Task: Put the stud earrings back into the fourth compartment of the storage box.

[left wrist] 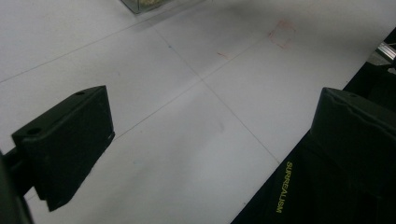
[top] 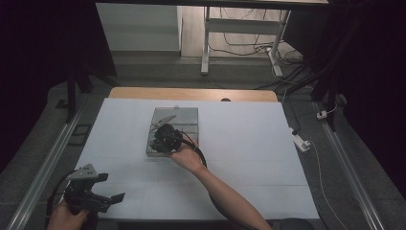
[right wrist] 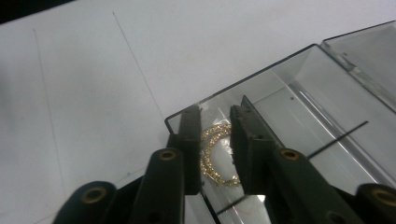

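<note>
My left gripper (top: 103,191) hovers at the near left corner of the white table (top: 249,158), just inside its front edge, jaws spread wide with nothing between them; in the left gripper view, bare tabletop runs ahead of them and the dark table edge cuts across on the right. There is plenty of open surface between this hand and the clear box (top: 184,117) at the middle of the table. My right gripper (top: 163,139) reaches down into the near left part of that box, its jaws a narrow gap apart. In the right gripper view the gold ring of small stones (right wrist: 214,156) lies on the box floor between the two jaws (right wrist: 215,140), close to the box's corner wall (right wrist: 243,84); I cannot tell whether the pads press on it. To the right of the box the table is wide and open up to its far right edge.
</note>
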### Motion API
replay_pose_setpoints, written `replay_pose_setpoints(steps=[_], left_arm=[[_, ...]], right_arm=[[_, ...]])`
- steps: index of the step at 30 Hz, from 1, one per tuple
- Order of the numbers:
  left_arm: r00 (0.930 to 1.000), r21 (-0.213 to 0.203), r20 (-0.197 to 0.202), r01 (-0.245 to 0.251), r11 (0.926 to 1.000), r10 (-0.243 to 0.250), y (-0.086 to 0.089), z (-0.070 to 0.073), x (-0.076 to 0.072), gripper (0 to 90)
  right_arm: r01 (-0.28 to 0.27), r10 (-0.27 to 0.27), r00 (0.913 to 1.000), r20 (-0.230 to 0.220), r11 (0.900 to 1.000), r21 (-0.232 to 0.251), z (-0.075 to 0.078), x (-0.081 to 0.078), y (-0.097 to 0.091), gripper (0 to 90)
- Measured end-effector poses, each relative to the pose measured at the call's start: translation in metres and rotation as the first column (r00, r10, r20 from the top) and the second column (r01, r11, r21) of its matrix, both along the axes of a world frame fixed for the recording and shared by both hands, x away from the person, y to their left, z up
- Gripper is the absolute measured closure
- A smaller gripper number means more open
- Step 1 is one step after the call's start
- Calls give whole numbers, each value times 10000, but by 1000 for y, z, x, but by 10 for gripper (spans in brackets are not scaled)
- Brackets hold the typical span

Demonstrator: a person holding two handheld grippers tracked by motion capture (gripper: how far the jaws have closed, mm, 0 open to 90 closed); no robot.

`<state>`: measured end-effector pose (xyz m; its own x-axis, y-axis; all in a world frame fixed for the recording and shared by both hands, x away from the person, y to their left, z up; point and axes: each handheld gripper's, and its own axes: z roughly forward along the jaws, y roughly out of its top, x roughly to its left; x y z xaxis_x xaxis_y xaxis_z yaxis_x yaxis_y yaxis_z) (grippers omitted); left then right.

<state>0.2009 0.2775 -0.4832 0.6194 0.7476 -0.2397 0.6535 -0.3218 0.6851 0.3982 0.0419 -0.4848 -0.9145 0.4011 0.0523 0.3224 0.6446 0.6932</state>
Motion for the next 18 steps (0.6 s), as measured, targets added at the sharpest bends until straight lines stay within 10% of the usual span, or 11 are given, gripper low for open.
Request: replay_pose_setpoints(steps=[13, 18], left_arm=[[10000, 1, -23, -70, 10000, 70, 0, 0, 0, 0], [10000, 22, -22, -85, 10000, 85, 0, 0, 0, 0]], right_arm=[[17, 10, 9979, -653, 9992, 410, 22, -29, -46, 266], [153, -155, 9996, -216, 9998, -87, 26, -47, -68, 132]])
